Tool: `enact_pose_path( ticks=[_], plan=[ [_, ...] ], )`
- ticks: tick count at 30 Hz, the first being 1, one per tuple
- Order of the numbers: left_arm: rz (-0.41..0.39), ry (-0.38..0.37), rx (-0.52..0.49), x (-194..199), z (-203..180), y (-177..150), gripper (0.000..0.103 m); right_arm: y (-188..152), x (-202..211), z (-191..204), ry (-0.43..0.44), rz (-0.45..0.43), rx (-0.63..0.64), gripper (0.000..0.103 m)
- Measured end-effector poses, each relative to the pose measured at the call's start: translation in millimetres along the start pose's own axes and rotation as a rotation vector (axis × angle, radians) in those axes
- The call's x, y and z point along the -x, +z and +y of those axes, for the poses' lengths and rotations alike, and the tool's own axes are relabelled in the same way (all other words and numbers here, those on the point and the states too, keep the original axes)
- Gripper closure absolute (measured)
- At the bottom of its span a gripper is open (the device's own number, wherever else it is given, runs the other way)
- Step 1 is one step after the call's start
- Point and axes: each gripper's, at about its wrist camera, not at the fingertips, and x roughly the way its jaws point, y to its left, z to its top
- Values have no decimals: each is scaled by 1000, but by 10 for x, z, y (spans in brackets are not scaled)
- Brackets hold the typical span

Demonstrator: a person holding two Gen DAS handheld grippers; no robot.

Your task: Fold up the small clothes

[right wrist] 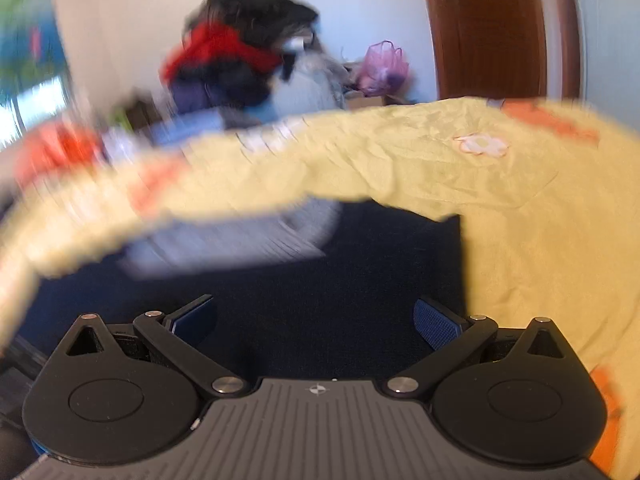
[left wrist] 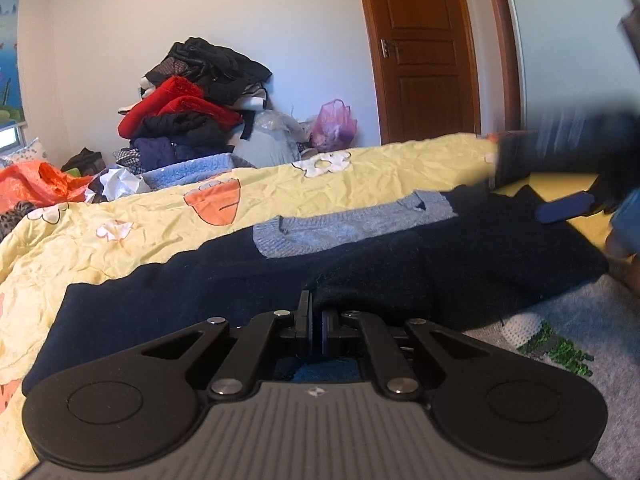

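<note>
A navy sweater (left wrist: 360,272) with a grey-blue patch (left wrist: 352,224) lies flat on the yellow bedsheet (left wrist: 160,216). My left gripper (left wrist: 316,312) sits low at the sweater's near edge, shut on a raised pinch of the navy fabric. In the left wrist view my right gripper (left wrist: 540,188) is a blur at the sweater's far right end, one blue pad showing. The right wrist view is motion-blurred. There my right gripper (right wrist: 312,312) is open wide just above the navy sweater (right wrist: 360,264), with nothing between its fingers.
A grey garment with a green pattern (left wrist: 560,344) lies under the sweater's near right edge. A tall pile of clothes (left wrist: 192,96), a pink bag (left wrist: 334,124) and an orange bag (left wrist: 44,184) stand beyond the bed. A wooden door (left wrist: 420,48) is at the back right.
</note>
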Motion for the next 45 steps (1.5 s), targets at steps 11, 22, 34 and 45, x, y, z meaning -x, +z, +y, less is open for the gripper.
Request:
enact_pose_path(
  ticks=[11,22,34,45],
  plan=[
    [-51,-31,77,76,116,-3,99,-110,-606,250,357,375,-403,9],
    [-36,-75,72,48,128,10,98,-123,-668,279,311,336,-360,85],
    [-129,-40,263,177,408,-36,4,573,-263,-132,203,222,-149,90],
    [-93,-37,286,135,451,-23,4,434,-117,-807,49,241,-170,90]
  ],
)
